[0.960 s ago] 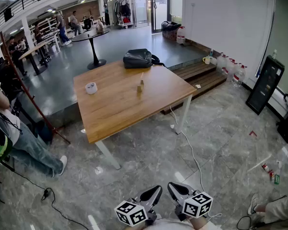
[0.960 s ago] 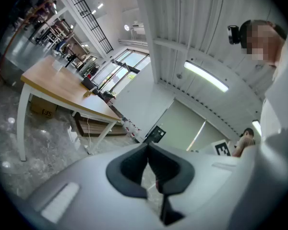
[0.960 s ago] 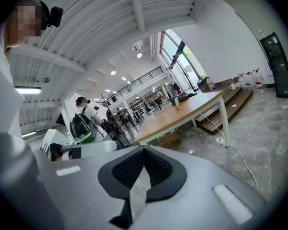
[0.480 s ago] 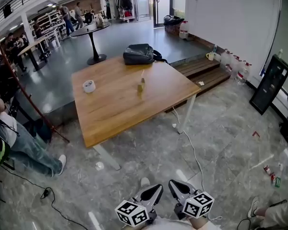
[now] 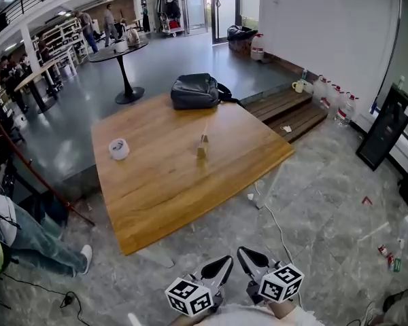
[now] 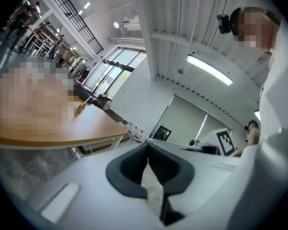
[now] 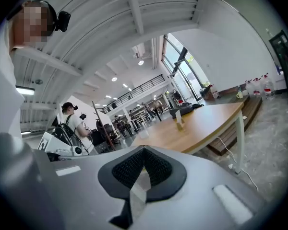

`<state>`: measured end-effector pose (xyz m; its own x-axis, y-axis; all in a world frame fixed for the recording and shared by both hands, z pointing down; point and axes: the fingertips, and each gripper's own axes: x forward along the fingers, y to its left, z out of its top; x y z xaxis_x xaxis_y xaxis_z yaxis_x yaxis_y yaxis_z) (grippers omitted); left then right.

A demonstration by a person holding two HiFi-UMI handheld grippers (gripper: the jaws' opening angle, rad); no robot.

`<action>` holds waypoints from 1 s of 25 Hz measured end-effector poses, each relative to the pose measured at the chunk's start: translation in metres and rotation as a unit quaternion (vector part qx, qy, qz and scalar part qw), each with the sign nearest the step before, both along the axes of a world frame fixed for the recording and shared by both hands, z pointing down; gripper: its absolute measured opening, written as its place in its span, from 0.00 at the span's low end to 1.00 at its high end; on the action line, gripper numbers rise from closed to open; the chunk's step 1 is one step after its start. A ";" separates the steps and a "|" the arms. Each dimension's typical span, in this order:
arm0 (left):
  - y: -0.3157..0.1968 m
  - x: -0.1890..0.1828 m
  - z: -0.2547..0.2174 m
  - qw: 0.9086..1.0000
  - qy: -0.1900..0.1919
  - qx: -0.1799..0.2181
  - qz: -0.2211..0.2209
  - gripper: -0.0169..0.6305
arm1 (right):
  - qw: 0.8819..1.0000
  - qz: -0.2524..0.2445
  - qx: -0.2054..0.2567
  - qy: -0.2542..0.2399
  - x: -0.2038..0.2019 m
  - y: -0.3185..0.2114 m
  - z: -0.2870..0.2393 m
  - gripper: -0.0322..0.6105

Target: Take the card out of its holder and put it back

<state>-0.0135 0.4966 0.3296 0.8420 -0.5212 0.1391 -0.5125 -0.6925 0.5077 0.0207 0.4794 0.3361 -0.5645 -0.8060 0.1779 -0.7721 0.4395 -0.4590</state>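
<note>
A small wooden card holder (image 5: 202, 148) stands near the middle of the wooden table (image 5: 163, 189), with a pale card (image 5: 205, 130) upright in it. The same holder (image 7: 179, 124) shows small and far in the right gripper view, and also far off as the holder (image 6: 79, 109) in the left gripper view. My left gripper (image 5: 226, 260) and right gripper (image 5: 245, 254) are low at the bottom of the head view, over the floor and well short of the table. Both are shut with nothing between the jaws.
A roll of tape (image 5: 118, 148) lies on the table's left part and a dark bag (image 5: 197, 90) at its far edge. A cable (image 5: 275, 223) trails over the marble floor. A seated person's legs (image 5: 27, 240) are at the left. Water bottles (image 5: 333, 97) stand by the right wall.
The table has come closer and larger in the head view as the camera moved toward it. Both grippers keep their place at the bottom of the frame, still shut.
</note>
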 end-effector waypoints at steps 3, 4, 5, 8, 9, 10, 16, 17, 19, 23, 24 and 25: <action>-0.045 0.000 -0.004 0.999 -0.022 0.025 0.020 0.04 | 1.000 0.010 0.010 0.004 0.000 -0.042 -0.007 0.04; -0.057 -0.001 -0.004 0.999 -0.028 0.029 0.024 0.04 | 1.000 0.016 0.008 0.002 0.000 -0.053 -0.006 0.04; -0.067 -0.002 -0.003 0.999 -0.030 0.027 0.028 0.04 | 1.000 0.021 0.003 -0.001 0.000 -0.062 -0.005 0.04; -0.090 -0.005 -0.001 0.999 -0.027 0.018 0.029 0.04 | 1.000 0.026 -0.010 -0.001 0.000 -0.088 -0.001 0.04; -0.097 -0.005 -0.001 0.999 -0.028 0.018 0.026 0.04 | 1.000 0.024 -0.015 0.000 0.000 -0.096 0.001 0.04; -0.105 -0.005 0.000 0.999 -0.029 0.019 0.022 0.04 | 1.000 0.021 -0.019 0.001 0.000 -0.104 0.003 0.04; -0.162 -0.003 0.004 0.999 -0.036 0.034 0.010 0.04 | 1.000 -0.017 -0.022 0.014 -0.006 -0.158 0.010 0.04; -0.175 -0.003 0.004 0.999 -0.035 0.038 0.004 0.04 | 0.999 -0.025 -0.021 0.013 -0.006 -0.169 0.011 0.04; -0.205 -0.001 0.004 0.998 -0.039 0.044 -0.014 0.04 | 0.999 -0.036 -0.018 0.011 -0.001 -0.197 0.012 0.04; -0.268 0.010 0.004 0.996 -0.052 0.054 -0.046 0.04 | 0.998 -0.056 0.002 0.011 0.007 -0.266 0.002 0.04; -0.284 0.014 0.003 0.996 -0.051 0.054 -0.052 0.04 | 0.998 -0.063 0.008 0.013 0.011 -0.282 -0.003 0.04; -0.300 0.018 0.001 0.995 -0.050 0.055 -0.059 0.04 | 0.997 -0.072 0.015 0.019 0.014 -0.297 -0.007 0.04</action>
<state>0.0047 0.1967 0.3310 0.7587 -0.6328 0.1547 -0.6377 -0.6731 0.3745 0.0345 0.1825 0.3287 -0.6676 -0.7230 0.1779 -0.7168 0.5594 -0.4162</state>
